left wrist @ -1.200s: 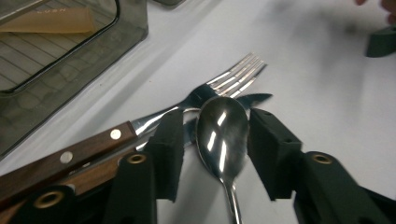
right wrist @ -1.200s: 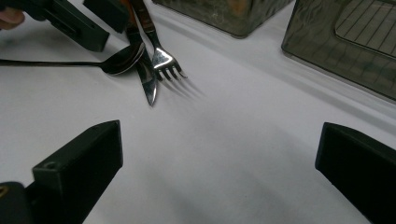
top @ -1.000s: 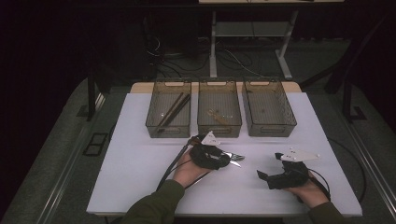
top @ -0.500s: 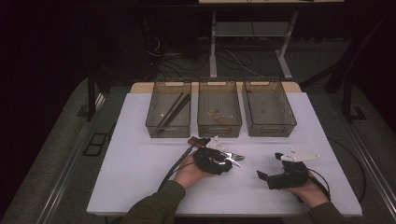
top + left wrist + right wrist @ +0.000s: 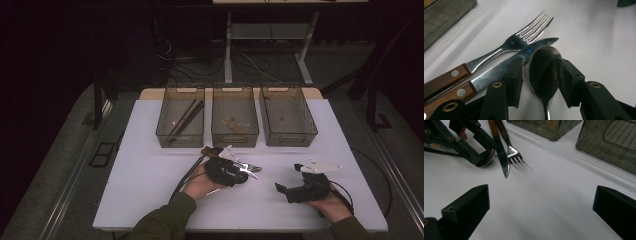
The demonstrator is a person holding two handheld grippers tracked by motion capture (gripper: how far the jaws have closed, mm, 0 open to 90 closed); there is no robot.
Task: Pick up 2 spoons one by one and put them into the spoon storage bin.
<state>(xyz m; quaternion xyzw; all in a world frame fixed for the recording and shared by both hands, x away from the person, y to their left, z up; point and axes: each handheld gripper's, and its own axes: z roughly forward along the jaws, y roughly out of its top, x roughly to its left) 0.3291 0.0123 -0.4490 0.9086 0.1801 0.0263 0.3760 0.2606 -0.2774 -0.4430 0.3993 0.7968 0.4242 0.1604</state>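
sleeve [image 5: 165, 220]: olive green | grippers: black, brass screws, black cables

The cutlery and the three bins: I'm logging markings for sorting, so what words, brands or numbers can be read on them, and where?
None can be read.
Spoon, knife, fork: no stamp or brand shows.
Bins: no labels show.

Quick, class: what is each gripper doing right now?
Left gripper: open, jaws closing around the spoon, pads not yet pressing.
Right gripper: open wide, holding nothing.
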